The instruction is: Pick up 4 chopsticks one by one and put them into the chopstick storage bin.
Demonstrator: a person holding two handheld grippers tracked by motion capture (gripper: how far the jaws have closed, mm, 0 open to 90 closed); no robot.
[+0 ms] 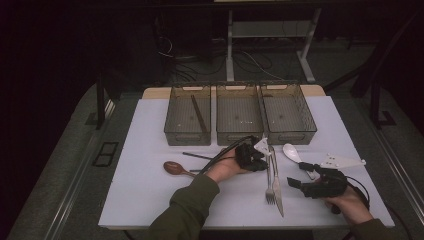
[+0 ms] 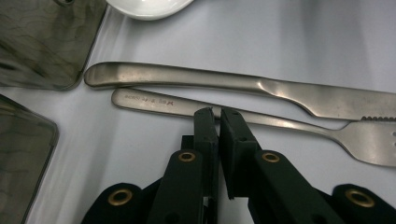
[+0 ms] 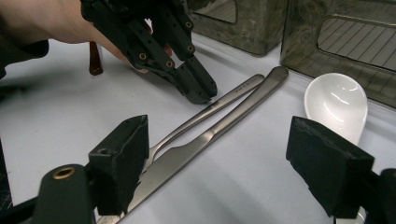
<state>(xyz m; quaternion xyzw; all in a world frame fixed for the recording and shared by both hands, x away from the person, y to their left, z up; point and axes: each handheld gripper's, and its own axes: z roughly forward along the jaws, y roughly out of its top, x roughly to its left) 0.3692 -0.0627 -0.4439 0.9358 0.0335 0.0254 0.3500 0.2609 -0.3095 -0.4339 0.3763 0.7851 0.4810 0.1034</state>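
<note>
The left hand-held gripper (image 2: 219, 114), jaws nearly together and holding nothing, touches the handle of the steel fork (image 2: 261, 122). The fork lies just beside a steel table knife (image 2: 243, 86) at the white tabletop's (image 1: 150, 165) centre. At four o'clock, the right hand-held gripper (image 3: 236, 163) gapes wide, empty.

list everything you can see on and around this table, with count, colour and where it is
Bins: three, smoky clear, in a row at the table's far edge.
Stick: one, brown, in the left bin.
Fork: one, steel, mid-table.
Knife: one, steel, right beside the fork.
Soup spoon: one, white, right of the knife.
Spoon: one, brown, left.
Chopstick: one, dark, by the brown spoon.
Table: one, white.
Left gripper: black, jaws shut at the fork handle.
Right gripper: black, jaws open.
</note>
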